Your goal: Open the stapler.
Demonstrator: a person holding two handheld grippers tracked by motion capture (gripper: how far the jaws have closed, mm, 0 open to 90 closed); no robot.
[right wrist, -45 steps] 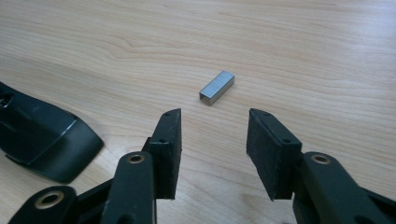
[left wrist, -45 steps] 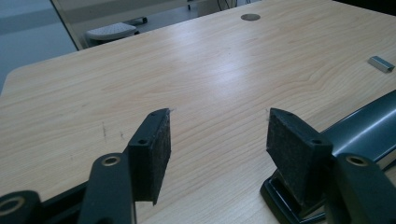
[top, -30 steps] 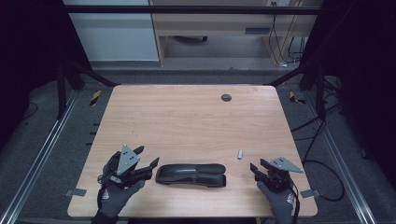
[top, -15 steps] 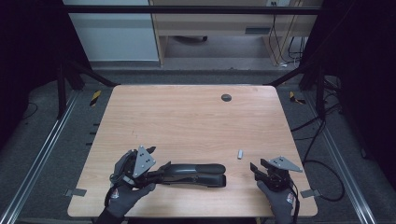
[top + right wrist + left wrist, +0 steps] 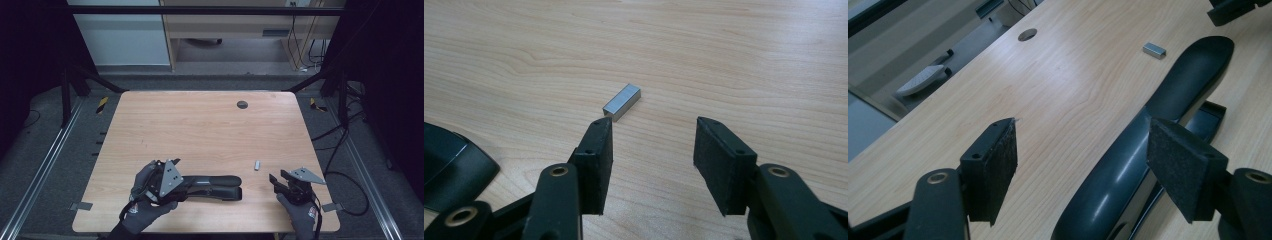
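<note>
at the left of the high view, the person's gloved left hand (image 5: 145, 197) holds the left gripper (image 5: 182, 182) low over the near part of the wooden table (image 5: 200, 130), with its grey three-cornered plate tilted up toward the camera. its jaws have just been opening and now stand wide. in the left gripper view the black stapler (image 5: 1143, 150) runs up between the two pads (image 5: 993, 170), closer to the right-hand pad, and neither pad presses on it; the left-hand pad has bare wood in front of it. so the left gripper has hold of nothing, though the near end of the stapler lies inside its gap.

the stapler lies flat on the table near the front edge, lengthwise across it, its glossy top arm reaching away from the left gripper toward the middle of the table.

further right, just past the far end of the stapler, a small block of staples (image 5: 257, 165) rests on the wood, apart from the stapler. in the right gripper view it lies just beyond the tip of the left-hand pad, slightly off to that side.

at the right, the person's right hand (image 5: 300, 215) holds the right gripper (image 5: 277, 180) near the front right corner. its jaws are spread open with only table between them, gripping nothing.
</note>
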